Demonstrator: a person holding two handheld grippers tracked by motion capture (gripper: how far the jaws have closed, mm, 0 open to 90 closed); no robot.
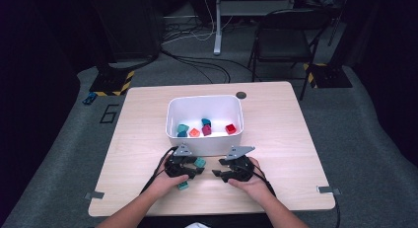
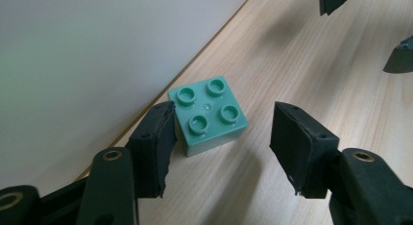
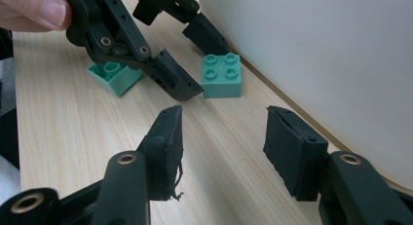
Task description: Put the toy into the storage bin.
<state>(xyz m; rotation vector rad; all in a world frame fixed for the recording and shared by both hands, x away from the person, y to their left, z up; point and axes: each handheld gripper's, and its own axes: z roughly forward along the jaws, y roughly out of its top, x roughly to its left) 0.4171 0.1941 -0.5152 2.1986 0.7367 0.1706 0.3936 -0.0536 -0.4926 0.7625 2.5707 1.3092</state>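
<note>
- Left gripper (image 2: pixel 221 132) jaws released, straddling the green four-stud brick (image 2: pixel 208 114); one pad just beside its side, the other well apart at 3 o'clock.
- Brick sits studs-up on the desk (image 2: pixel 302 64), just beside the white bin (image 1: pixel 204 141) wall.
- Square brick, no long axis.
- Right gripper (image 3: pixel 221 137) jaws released, empty; brick at its 12 o'clock, farther off.
- Left is nearer.
</note>
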